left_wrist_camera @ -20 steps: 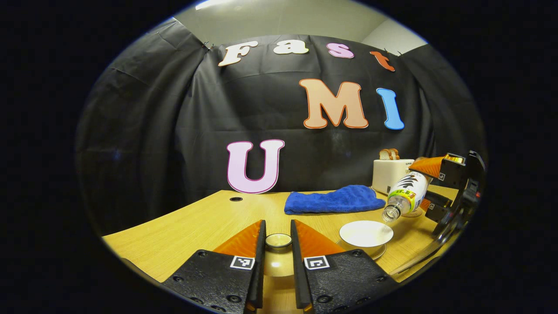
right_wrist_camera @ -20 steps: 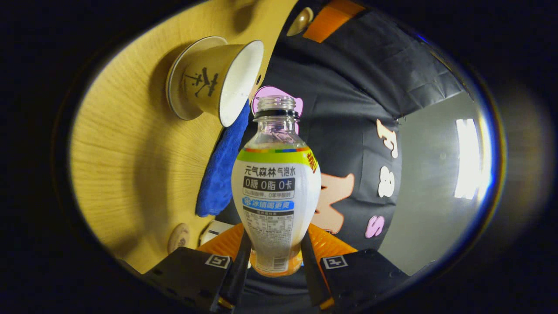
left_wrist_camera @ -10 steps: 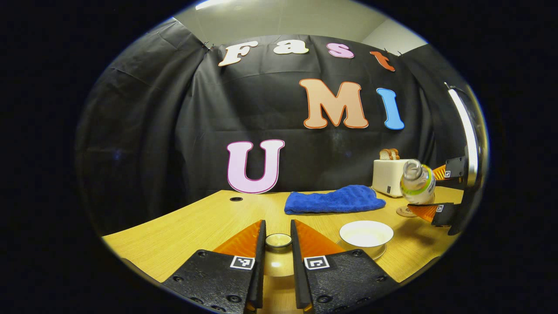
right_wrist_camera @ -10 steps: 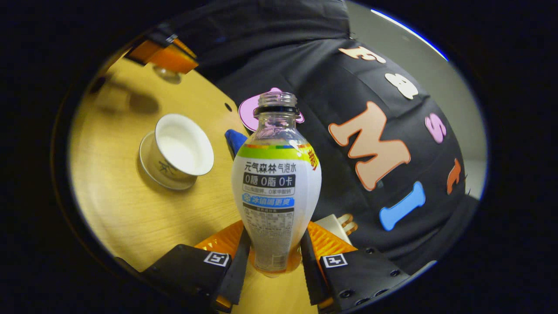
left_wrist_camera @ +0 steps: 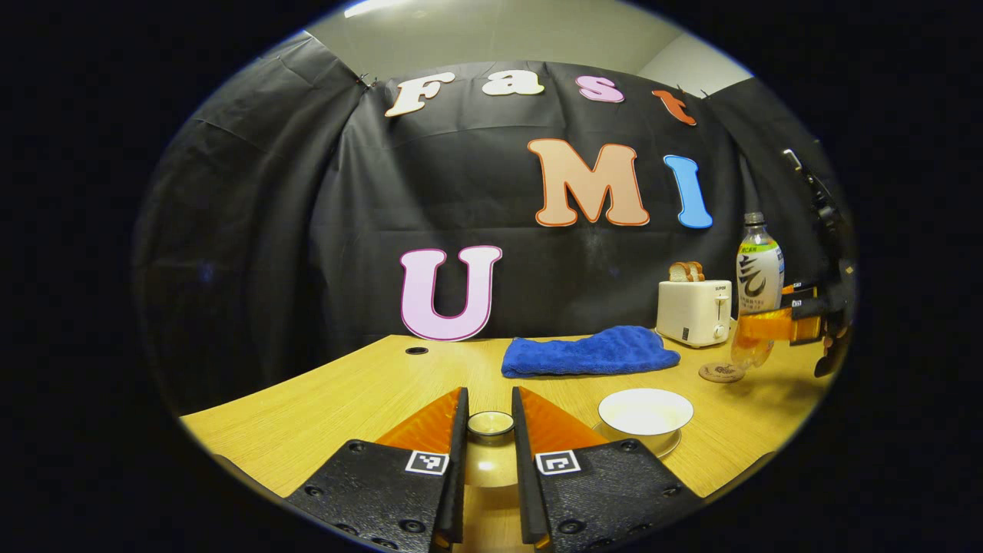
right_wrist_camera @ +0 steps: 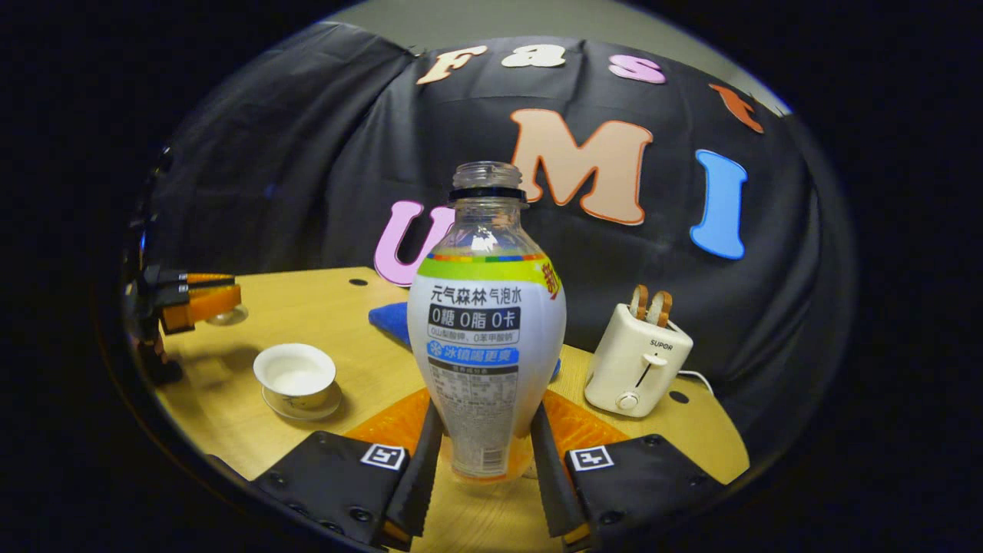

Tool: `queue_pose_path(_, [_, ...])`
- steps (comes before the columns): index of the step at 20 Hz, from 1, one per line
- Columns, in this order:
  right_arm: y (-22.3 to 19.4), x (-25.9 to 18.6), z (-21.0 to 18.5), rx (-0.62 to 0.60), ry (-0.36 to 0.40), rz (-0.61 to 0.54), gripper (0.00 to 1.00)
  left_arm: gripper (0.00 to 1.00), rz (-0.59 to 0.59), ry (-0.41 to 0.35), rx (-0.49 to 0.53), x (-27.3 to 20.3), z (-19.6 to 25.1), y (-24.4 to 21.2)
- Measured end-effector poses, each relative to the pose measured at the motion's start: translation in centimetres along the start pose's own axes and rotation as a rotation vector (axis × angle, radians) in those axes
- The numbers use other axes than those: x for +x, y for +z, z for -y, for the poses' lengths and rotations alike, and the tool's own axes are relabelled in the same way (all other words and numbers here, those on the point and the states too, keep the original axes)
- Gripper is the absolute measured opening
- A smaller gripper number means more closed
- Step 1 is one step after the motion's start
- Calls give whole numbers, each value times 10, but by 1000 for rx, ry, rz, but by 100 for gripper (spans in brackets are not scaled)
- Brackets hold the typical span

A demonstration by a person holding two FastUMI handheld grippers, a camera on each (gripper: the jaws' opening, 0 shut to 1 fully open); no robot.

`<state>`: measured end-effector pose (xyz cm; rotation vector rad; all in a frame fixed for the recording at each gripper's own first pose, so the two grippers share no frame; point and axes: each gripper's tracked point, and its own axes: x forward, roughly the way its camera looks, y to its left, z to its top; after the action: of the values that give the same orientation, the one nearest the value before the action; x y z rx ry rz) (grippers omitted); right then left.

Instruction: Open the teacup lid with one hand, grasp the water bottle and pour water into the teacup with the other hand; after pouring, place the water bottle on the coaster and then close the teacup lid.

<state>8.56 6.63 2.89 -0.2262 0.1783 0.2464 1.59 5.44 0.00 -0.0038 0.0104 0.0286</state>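
The right tongs [right_wrist_camera: 480, 461] are gripping the clear plastic water bottle with the white and green label [right_wrist_camera: 486, 338] low on its body, both orange fingers pressing its sides, and are holding it upright with its uncapped neck on top. In the left gripper view that bottle [left_wrist_camera: 756, 269] is hanging above the light wooden desk [left_wrist_camera: 345, 399], just beside the small round brown coaster [left_wrist_camera: 721, 372] and not resting on it.

The left tongs [left_wrist_camera: 489, 445] are clamping the knob of the pale round teacup lid [left_wrist_camera: 491, 424], holding it close over the desk. The white porcelain teacup [left_wrist_camera: 645, 412] is sitting uncovered on its saucer, near the lid and to its right in that view. In the right gripper view the cup [right_wrist_camera: 295, 374] is showing a pale inside; whether water is in it cannot be told.

A crumpled blue cloth [left_wrist_camera: 587, 352] is lying behind the cup, and a cream toaster holding bread slices [left_wrist_camera: 693, 309] is standing by the booth wall.
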Motion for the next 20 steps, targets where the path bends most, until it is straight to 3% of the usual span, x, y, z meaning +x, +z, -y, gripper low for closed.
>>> queue_pose_path(2, [-3,6,14,79,-9,-8,58,27,0,1,0,0,0,0])
queue_pose_path(4, [-11,21,31,113,-32,-3,63,27,0,1,0,0,0,0])
queue_pose_path(8, [-25,39,46,140,-40,-8,60,26,-1,1,0,0,0,0])
queue_pose_path(9, [-29,42,51,142,-53,-11,65,27,0,1,0,0,-1,0])
queue_pose_path(20, [-60,66,71,154,-107,-57,62,27,-1,1,0,-1,-1,0])
